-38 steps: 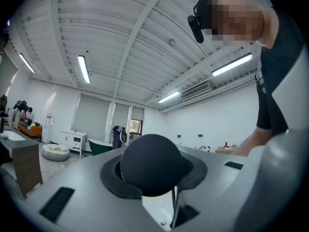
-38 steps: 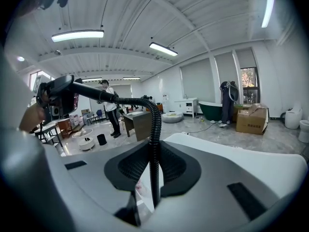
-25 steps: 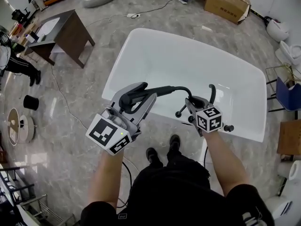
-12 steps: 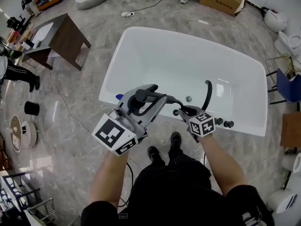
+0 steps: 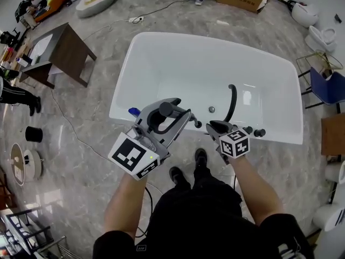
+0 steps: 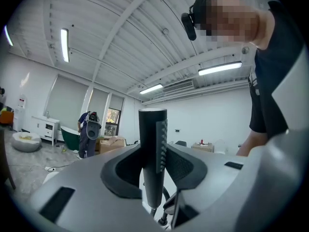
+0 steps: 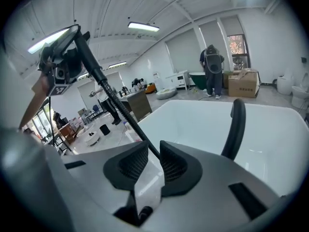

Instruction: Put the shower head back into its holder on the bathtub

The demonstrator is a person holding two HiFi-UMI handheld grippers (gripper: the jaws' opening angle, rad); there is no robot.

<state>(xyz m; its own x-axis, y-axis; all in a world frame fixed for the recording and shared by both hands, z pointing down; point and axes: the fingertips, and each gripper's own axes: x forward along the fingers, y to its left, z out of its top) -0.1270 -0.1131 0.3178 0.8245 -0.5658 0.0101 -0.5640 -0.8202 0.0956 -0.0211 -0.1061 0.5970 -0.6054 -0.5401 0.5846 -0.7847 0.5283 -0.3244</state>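
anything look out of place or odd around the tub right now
The shower head is not docked. It stands upright, clamped in the left gripper above the near rim of the bathtub. Its black hose runs loose between the jaws of the right gripper. No spill or damage shows.

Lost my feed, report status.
Left hand-held gripper shut on black stick-shaped shower head. Right hand-held gripper loose round black ribbed hose. Undocked; nothing blocking white bathtub rim.
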